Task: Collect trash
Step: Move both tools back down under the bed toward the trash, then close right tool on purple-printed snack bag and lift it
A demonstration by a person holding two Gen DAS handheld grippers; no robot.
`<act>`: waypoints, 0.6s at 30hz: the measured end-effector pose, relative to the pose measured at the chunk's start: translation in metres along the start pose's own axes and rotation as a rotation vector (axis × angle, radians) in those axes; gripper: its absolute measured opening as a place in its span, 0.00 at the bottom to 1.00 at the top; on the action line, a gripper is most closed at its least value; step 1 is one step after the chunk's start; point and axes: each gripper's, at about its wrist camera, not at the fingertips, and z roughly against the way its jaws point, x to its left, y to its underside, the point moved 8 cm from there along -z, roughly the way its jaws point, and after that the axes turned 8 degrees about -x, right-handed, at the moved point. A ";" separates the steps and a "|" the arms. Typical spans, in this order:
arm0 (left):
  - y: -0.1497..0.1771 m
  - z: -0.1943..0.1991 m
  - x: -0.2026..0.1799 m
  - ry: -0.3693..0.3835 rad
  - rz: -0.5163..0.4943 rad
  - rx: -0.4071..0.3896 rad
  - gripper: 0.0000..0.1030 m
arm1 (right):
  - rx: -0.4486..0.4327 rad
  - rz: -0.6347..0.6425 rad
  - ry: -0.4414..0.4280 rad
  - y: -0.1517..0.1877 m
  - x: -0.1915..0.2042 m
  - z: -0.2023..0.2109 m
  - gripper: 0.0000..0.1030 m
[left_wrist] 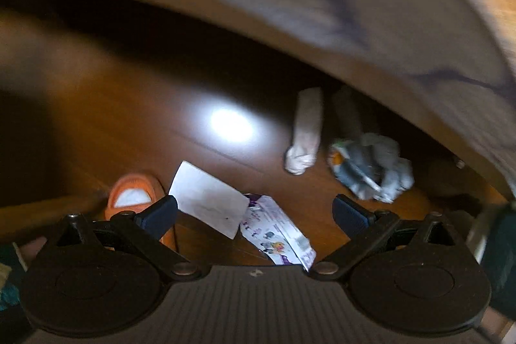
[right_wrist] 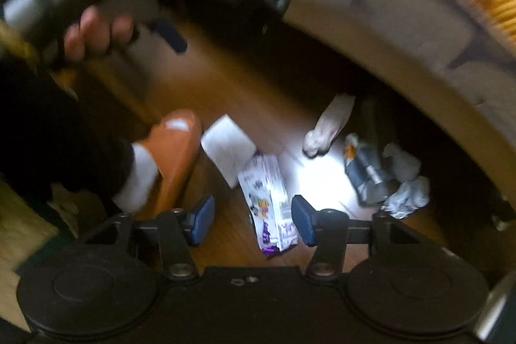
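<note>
Trash lies on a brown wooden floor under a round table. A white paper sheet [left_wrist: 209,199] [right_wrist: 229,147] overlaps a white and purple printed wrapper [left_wrist: 277,231] [right_wrist: 269,199]. A white crumpled bag [left_wrist: 306,131] [right_wrist: 329,128] and a grey crumpled wrapper [left_wrist: 371,166] [right_wrist: 383,176] lie farther right. My left gripper [left_wrist: 254,211] is open and empty above the paper and wrapper. My right gripper [right_wrist: 253,220] is open and empty, its fingers on either side of the printed wrapper, above it. The left gripper [right_wrist: 167,31] also shows in the right wrist view, held by a hand.
A foot in an orange slipper [left_wrist: 132,199] [right_wrist: 171,150] with a white sock stands just left of the paper. The round table edge [left_wrist: 290,34] [right_wrist: 403,63] curves overhead. A bright light glare [left_wrist: 230,124] sits on the floor.
</note>
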 end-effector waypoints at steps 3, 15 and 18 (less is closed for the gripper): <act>-0.001 -0.034 0.008 -0.028 0.059 0.056 1.00 | 0.055 0.008 -0.016 0.010 -0.005 -0.031 0.52; 0.014 -0.153 0.033 -0.130 0.201 0.224 0.99 | 0.162 0.058 0.001 0.034 -0.034 -0.127 0.52; 0.020 -0.171 0.043 -0.155 0.223 0.249 0.95 | 0.180 0.058 -0.007 0.038 -0.039 -0.145 0.52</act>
